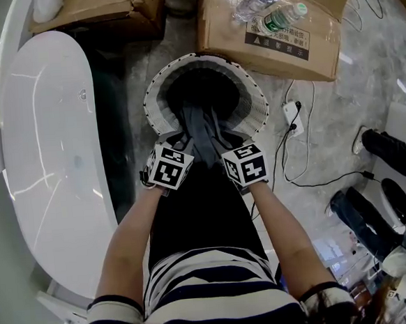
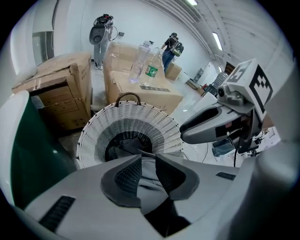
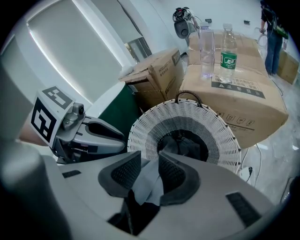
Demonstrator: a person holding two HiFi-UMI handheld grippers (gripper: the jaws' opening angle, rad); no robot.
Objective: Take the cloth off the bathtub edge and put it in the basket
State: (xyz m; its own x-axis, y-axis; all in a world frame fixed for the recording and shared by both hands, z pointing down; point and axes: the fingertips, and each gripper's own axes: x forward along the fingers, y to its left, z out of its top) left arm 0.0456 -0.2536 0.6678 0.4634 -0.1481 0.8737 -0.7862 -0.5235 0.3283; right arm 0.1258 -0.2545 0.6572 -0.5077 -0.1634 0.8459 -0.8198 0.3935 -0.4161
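**A:** Claw state?

**B:** Left gripper (image 2: pixel 148 161): jaws apart. The cloth (image 2: pixel 149 172) lies in the gap and the pads (image 2: pixel 125 176) aren't biting it. Right gripper (image 3: pixel 149 161): same, jaws apart with a fold of cloth loose between them.

**A:** Where's the cloth?

**B:** Mostly in the basket (image 1: pixel 157 91). The dark bulk sits down in the basket's well. The near end trails up over the basket's near rim into both claws. The grippers are side by side at that rim, tilted down toward the well.

**A:** Anything around it?

**B:** Tub (image 1: pixel 47 135) is left of the basket, near it. Can't tell if they touch. Box (image 1: pixel 278 43) is just behind the basket, with two bottles (image 1: pixel 282 17) standing on top. Second box (image 1: pixel 100 12) is behind-left of the basket. Power strip (image 1: pixel 290 112) is on the floor right of the basket. The basket's handle (image 2: pixel 128 97) is on its far rim.
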